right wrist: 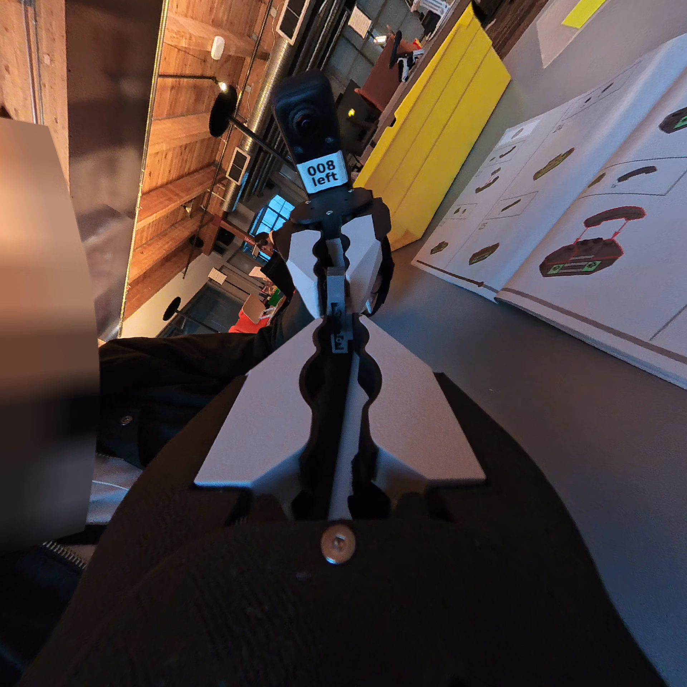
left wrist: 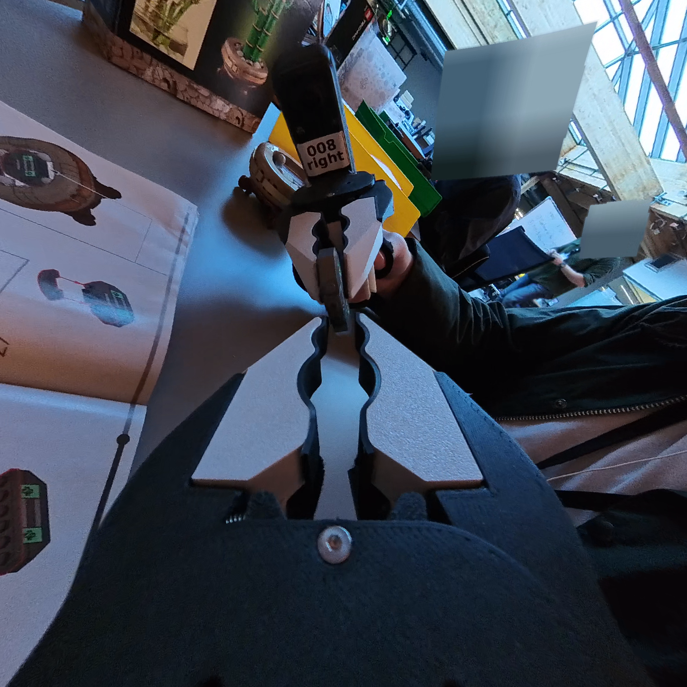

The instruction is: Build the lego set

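1. Left tongs: nearest the left wrist camera, off the page edge of the instruction booklet; tips drawn in to a narrow gap and, by the look of it, nipped on the near end of the lego piece
2. Right tongs: pointing tip to tip at the left pair, on the side away from the booklet; clamped on the far end of the same piece, with a hand behind
3. Lego piece: small, flat, grey and dark, raised off the counter beside the booklet; its long axis runs along the line joining the two tongs, so both are equally near. The right wrist view shows it edge-on between the right tongs and left tongs
4. Round part-built base: on the counter beyond the booklet's far corner, likely where the piece belongs
5. Set box and yellow bin: farther from the booklet, behind the base
6. Open room: bare counter lies between the booklet edge and the tongs. A sleeve crowds the opposite side, so travel toward the base looks freest
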`<state>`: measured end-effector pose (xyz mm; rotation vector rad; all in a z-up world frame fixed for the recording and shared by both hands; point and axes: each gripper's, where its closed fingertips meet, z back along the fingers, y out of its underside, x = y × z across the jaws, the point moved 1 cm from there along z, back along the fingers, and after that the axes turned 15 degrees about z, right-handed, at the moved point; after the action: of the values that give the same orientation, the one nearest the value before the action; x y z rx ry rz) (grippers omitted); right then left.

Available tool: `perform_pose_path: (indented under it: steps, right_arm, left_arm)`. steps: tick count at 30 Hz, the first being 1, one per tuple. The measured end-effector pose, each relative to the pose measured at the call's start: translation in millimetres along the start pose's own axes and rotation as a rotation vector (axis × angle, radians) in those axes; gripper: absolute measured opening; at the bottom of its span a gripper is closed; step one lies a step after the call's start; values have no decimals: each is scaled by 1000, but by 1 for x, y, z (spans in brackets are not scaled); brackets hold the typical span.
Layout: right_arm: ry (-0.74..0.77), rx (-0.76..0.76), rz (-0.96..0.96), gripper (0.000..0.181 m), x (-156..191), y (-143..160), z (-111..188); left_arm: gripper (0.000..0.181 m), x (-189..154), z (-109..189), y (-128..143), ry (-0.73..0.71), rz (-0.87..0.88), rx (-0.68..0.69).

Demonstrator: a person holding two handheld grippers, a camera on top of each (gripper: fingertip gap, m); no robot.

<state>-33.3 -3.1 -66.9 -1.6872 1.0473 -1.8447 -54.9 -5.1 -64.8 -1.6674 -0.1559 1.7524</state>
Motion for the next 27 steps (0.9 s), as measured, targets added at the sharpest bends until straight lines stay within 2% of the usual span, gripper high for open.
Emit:
perform_pose_path:
  steps: [6,8,13,16,18,21,24,27]
  right_arm:
    - [17,-29,20,9,-1,-5,1]
    - [16,-40,24,9,0,-7,1]
    - [24,-56,44,11,-1,-8,0]
    - [44,-31,51,20,-4,-4,-6]
    - [37,-32,56,15,-2,-4,-7]
    - [19,-24,28,10,1,-4,-7]
    - [-1,-89,-66,10,3,-10,-6]
    - [21,-110,-129,10,-5,-10,-2]
  left_arm:
    - [13,0,-4,1,24,27,3]
    - [7,1,-6,1,15,24,-4]
    - [7,1,-6,2,-13,-7,-1]
    - [6,0,-6,3,-14,1,9]
    - [6,1,-6,3,-13,13,15]
    - [7,-2,-6,3,35,61,15]
    - [7,-6,-3,-1,90,85,-11]
    - [9,0,-3,0,49,72,-4]
